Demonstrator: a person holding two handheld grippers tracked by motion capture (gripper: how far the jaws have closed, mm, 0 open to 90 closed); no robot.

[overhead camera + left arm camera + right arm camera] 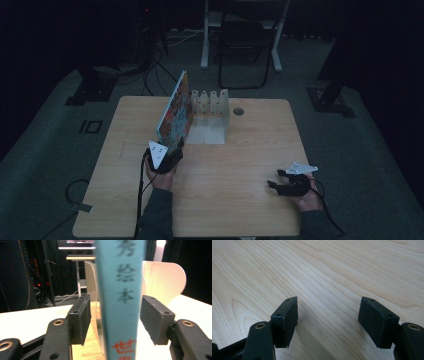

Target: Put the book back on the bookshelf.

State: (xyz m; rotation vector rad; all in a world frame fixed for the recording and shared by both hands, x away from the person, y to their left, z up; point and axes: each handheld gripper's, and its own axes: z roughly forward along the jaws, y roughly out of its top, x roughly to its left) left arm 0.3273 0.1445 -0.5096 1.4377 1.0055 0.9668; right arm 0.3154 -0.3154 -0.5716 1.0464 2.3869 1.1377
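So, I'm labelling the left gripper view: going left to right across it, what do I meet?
Left finger pad → gap → blue book spine, standing upright between the open fingers with neither pad touching it → gap → right finger pad. The white rack stands behind the book.

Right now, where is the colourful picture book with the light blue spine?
In the high view the colourful picture book stands tilted left of the table's centre, beside the white slotted rack, its spine between the open left gripper jaws.
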